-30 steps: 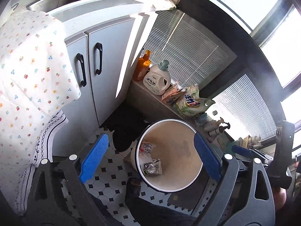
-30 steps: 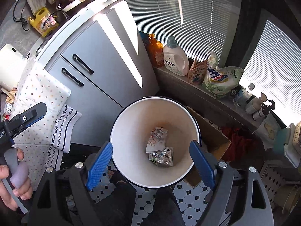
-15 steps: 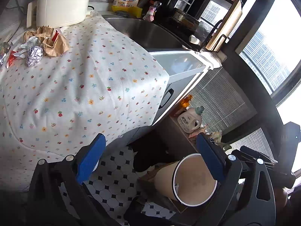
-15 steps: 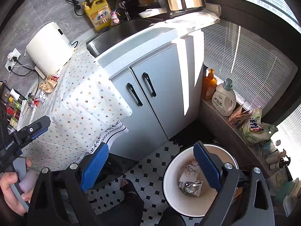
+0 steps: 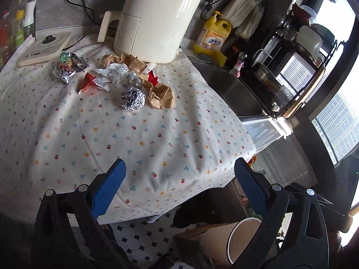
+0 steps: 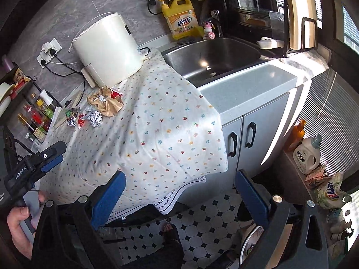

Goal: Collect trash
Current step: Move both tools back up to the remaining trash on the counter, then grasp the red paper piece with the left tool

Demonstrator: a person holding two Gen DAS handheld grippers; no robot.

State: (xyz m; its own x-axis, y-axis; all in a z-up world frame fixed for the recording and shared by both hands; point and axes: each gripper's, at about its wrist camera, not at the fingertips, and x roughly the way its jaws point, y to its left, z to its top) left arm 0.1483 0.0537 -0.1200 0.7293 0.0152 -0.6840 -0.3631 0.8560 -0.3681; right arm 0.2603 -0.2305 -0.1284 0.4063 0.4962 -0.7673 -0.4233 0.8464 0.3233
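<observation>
Left wrist view: left gripper [image 5: 179, 181] spread, empty, aimed at crumpled silver foil ball [image 5: 132, 98] ahead among paper scraps, near enough to reach. Right gripper [image 6: 179, 192] likewise spread, empty. Tan round bin [image 5: 226, 244] sits below-right for drops.

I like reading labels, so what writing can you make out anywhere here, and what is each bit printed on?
"GenRobot.AI": on the black left tongs.
"活力28": on the yellow detergent jug.
Blue print on the white laundry bottle and the green-white refill pouch: too blurred to read.
Small glass bottle labels: too small to read.
</observation>
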